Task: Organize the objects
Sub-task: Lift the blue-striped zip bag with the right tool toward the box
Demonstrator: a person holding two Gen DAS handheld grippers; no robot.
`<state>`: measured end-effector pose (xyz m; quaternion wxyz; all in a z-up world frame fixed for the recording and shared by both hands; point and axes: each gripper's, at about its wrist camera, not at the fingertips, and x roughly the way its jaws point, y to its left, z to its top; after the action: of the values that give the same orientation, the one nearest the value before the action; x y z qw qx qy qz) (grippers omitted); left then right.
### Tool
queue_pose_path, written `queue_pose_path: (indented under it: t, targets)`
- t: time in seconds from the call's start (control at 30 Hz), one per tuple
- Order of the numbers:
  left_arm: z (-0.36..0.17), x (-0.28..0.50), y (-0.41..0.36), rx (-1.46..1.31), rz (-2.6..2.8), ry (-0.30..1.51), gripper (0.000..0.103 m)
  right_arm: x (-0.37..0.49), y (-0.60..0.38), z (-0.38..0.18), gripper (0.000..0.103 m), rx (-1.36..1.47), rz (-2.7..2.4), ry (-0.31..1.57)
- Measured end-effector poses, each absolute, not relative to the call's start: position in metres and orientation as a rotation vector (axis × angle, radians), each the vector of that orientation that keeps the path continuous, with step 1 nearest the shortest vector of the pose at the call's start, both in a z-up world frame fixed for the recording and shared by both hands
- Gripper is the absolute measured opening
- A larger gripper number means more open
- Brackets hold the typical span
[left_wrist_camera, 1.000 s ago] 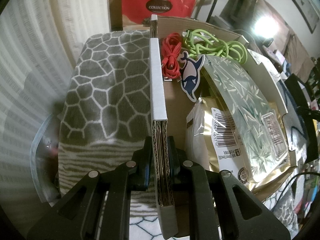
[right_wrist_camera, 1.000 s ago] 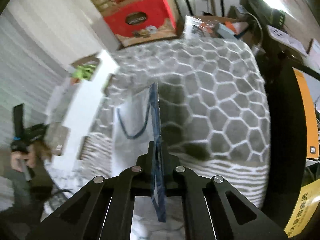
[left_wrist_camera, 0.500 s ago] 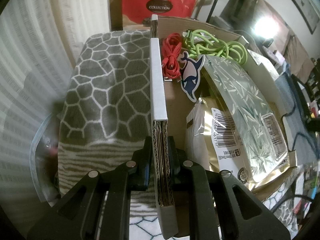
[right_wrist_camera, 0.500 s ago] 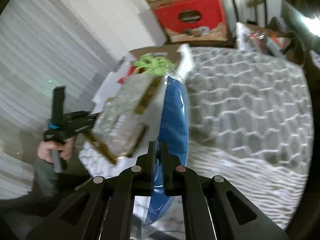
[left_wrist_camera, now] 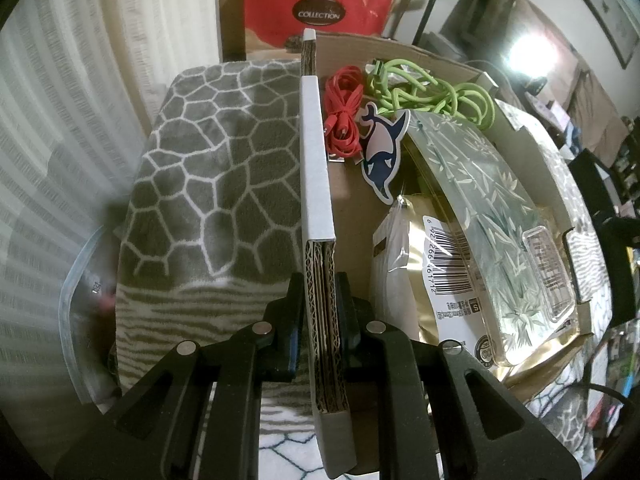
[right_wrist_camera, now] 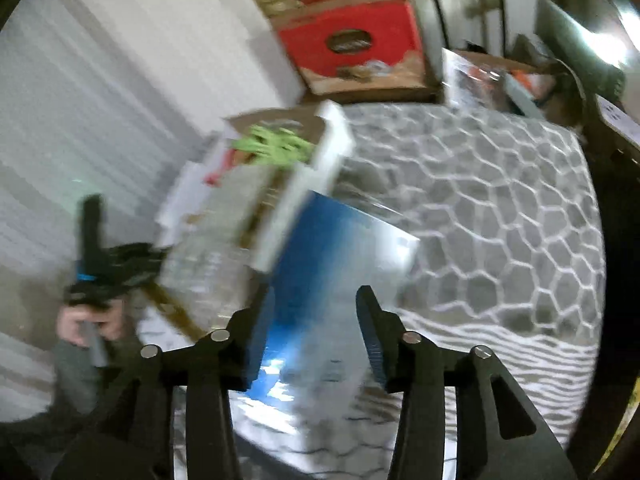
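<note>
Since the earlier frame, the right gripper (right_wrist_camera: 316, 328) has been spread, its jaws just opening; the blue packet (right_wrist_camera: 340, 264) is released, lying at 12 o'clock, beside the cardboard box (right_wrist_camera: 296, 208); the left gripper (left_wrist_camera: 320, 308) is pinching the box wall (left_wrist_camera: 316, 184); if this pinch slips, the box may shift and the packet may miss.

A crowded room in a home
A soft gray blanket (left_wrist_camera: 208, 168) with white lines covers the bench, a red gift bag (left_wrist_camera: 316, 12) that says COLLECTION stands by pale curtains (left_wrist_camera: 80, 92), and a cardboard box (left_wrist_camera: 400, 46) holds bright cords (left_wrist_camera: 432, 88), with a lamp (left_wrist_camera: 528, 54) glowing behind
</note>
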<state>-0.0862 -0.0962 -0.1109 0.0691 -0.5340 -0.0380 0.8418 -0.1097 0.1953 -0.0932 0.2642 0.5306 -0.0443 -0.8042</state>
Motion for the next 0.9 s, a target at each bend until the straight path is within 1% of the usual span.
queue_pose_path:
  t: [0.1,0.2,0.23,0.3,0.37,0.43,0.5,0.7,0.8,0.9]
  targets:
    - [-0.111,-0.086,-0.096,-1.608,2.534,-0.113,0.013,-0.115,0.209,-0.114,0.046,1.509,-2.167,-0.167]
    - [-0.111,-0.085,-0.096,-1.608,2.532,-0.115,0.013,-0.114,0.222,-0.126,0.054,1.543,-2.138,-0.244]
    - [-0.111,-0.085,-0.095,-1.608,2.532,-0.115,0.013,-0.111,0.225,-0.128,0.054,1.540,-2.130,-0.257]
    - [-0.111,-0.085,-0.096,-1.608,2.533,-0.115,0.013,-0.102,0.228,-0.128,0.056,1.517,-2.128,-0.242]
    - [-0.111,-0.085,-0.095,-1.610,2.533,-0.115,0.013,-0.091,0.226,-0.128,0.061,1.495,-2.128,-0.192]
    - [-0.111,-0.084,-0.095,-1.608,2.534,-0.115,0.013,-0.080,0.222,-0.128,0.062,1.496,-2.128,-0.153]
    - [-0.111,-0.085,-0.096,-1.609,2.533,-0.116,0.013,-0.072,0.223,-0.130,0.062,1.503,-2.114,-0.159]
    - [-0.111,-0.085,-0.095,-1.609,2.532,-0.115,0.013,-0.071,0.233,-0.149,0.064,1.541,-2.056,-0.301]
    - [-0.111,-0.085,-0.096,-1.609,2.533,-0.117,0.013,-0.078,0.233,-0.154,0.070,1.529,-2.036,-0.387]
    - [-0.111,-0.085,-0.096,-1.609,2.532,-0.117,0.013,-0.088,0.230,-0.157,0.070,1.508,-2.001,-0.472]
